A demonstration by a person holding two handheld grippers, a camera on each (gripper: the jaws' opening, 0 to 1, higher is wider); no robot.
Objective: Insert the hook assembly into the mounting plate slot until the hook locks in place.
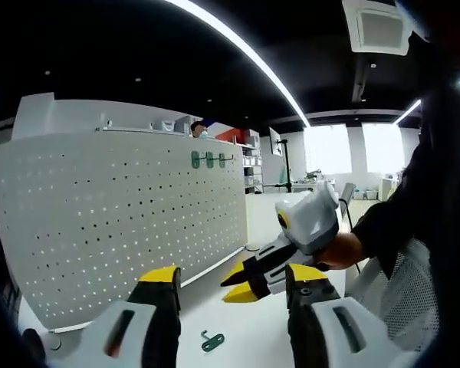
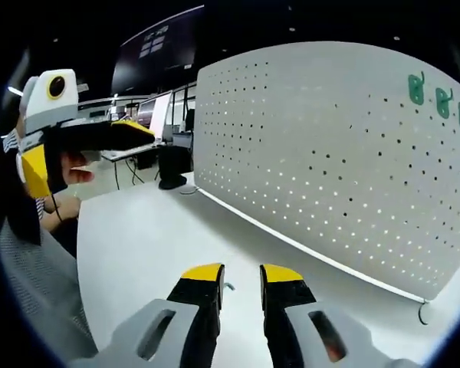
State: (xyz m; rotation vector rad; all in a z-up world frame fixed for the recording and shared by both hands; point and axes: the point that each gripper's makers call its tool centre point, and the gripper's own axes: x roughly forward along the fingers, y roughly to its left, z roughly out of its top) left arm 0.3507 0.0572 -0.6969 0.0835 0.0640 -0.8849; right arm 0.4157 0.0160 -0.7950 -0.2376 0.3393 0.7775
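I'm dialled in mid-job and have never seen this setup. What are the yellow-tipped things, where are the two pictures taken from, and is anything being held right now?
There is no robot arm here: a person holds a two-jaw claw in each hand, and a fisheye camera rides on each one.

In the left gripper view, the left claw rises from the bottom, its jaws apart and empty. The right claw comes in from the right.

In the right gripper view, the right claw is also open and holds nothing; the left claw shows at upper left.

A white pegboard stands on the white table, with three green hooks already on it. One loose green hook lies on the table.
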